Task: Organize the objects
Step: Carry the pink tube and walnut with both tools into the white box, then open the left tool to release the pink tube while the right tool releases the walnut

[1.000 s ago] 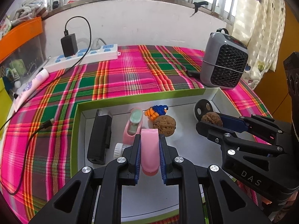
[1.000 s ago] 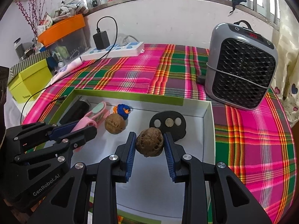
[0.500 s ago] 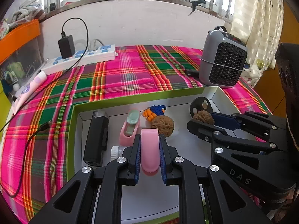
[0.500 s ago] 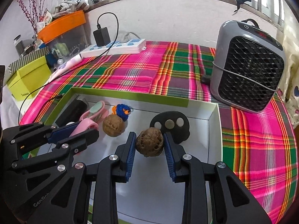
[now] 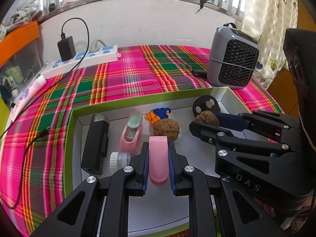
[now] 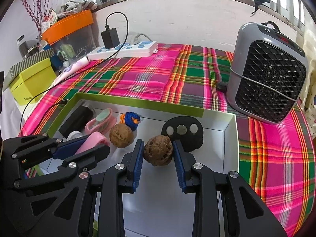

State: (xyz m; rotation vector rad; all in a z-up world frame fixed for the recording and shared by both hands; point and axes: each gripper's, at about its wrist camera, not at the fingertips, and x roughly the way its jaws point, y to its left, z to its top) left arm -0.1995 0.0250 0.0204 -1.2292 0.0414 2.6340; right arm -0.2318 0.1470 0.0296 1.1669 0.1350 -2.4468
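A green-rimmed box point(image 5: 68, 138) point(image 6: 138, 102) lies on the plaid cloth. My left gripper point(image 5: 158, 154) point(image 6: 86, 144) is shut on a pink clip point(image 5: 158, 158) point(image 6: 92, 140) above the box floor. My right gripper point(image 6: 158, 154) point(image 5: 205, 122) is shut on a wrinkled walnut point(image 6: 158, 153) point(image 5: 207, 117). Inside the box lie a second walnut point(image 5: 166, 130) point(image 6: 120, 135), another pink clip point(image 5: 132, 132) point(image 6: 100, 121), a blue-orange knitted toy point(image 5: 158, 114) point(image 6: 131, 118), a black rectangular device point(image 5: 95, 142), a small white cap point(image 5: 119, 161) and a black disc with round buttons point(image 5: 206, 105) point(image 6: 183, 133).
A grey fan heater point(image 5: 233, 59) point(image 6: 268, 73) stands at the back right beside the box. A white power strip with a black charger point(image 5: 79, 59) point(image 6: 126, 49) lies at the back left, its cable point(image 5: 29, 144) trailing over the cloth. A yellow-green box point(image 6: 29, 81) sits far left.
Both grippers have drawn back and risen slightly with their objects still held; the box contents now sit farther away in both views. Nothing was let go.
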